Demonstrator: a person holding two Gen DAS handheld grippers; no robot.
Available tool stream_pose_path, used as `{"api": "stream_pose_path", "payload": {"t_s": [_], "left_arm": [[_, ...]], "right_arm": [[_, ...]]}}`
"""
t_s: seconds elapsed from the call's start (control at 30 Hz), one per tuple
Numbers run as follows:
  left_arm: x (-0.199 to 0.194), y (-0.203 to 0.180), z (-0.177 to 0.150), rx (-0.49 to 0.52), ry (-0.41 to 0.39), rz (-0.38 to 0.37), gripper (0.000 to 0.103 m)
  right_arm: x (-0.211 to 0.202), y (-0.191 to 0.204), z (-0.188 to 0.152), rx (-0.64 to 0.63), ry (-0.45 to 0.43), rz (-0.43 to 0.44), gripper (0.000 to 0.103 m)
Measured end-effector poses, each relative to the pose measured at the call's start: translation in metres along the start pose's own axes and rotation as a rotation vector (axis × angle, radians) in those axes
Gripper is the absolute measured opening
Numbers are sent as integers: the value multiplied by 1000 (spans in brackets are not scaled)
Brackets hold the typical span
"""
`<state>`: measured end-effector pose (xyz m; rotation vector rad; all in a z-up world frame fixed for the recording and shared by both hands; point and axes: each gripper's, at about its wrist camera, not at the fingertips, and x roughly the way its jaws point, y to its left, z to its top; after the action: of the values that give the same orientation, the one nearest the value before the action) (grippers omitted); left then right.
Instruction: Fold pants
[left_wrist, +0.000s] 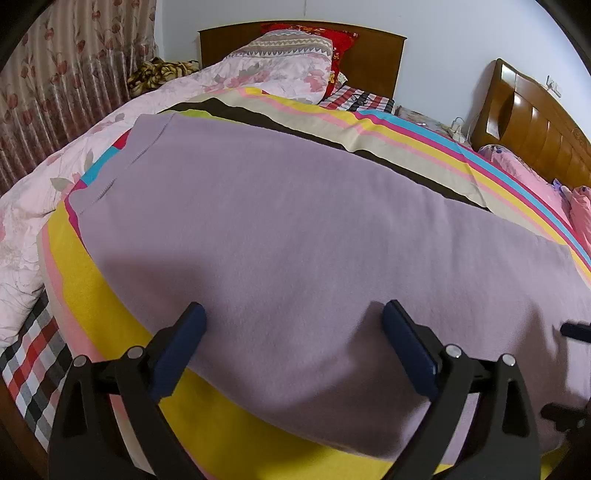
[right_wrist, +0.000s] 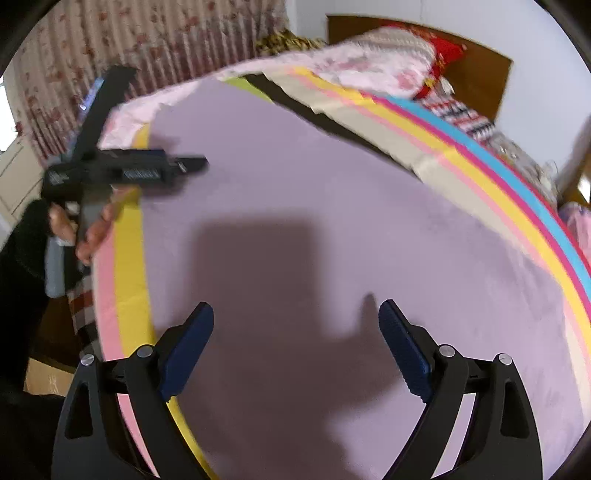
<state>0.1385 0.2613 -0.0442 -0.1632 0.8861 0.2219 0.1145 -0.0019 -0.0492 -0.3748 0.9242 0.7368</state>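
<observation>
Lilac pants (left_wrist: 295, 229) lie flat on a striped blanket (left_wrist: 110, 302) on the bed, waistband at the far left. My left gripper (left_wrist: 293, 314) is open and empty, hovering over the near edge of the pants. My right gripper (right_wrist: 295, 314) is open and empty above the pants (right_wrist: 332, 206), casting a shadow on them. The left gripper also shows in the right wrist view (right_wrist: 192, 164), held by a hand at the left edge of the blanket (right_wrist: 127, 258). A tip of the right gripper shows at the right edge of the left wrist view (left_wrist: 576, 332).
A pink floral quilt (left_wrist: 44, 206) and pillows (left_wrist: 295, 48) lie at the bed's far and left side. A wooden headboard (left_wrist: 369, 59) stands behind. A second bed with a headboard (left_wrist: 535, 118) is at the right. Curtains (left_wrist: 55, 85) hang at the left.
</observation>
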Motion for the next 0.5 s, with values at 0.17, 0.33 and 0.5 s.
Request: {"api": "stream_pose_path", "payload": {"t_s": [0.17, 0.33, 0.5], "left_arm": [[-3, -6, 0, 17, -7, 48, 98], [-51, -60, -8, 105, -105, -14, 97], [-68, -160, -27, 348, -119, -183, 99]], "right_arm": [[-14, 3, -14, -8, 5, 14, 89], [-67, -30, -35, 118, -122, -57, 89], [-110, -93, -84, 323, -163, -281, 89]]}}
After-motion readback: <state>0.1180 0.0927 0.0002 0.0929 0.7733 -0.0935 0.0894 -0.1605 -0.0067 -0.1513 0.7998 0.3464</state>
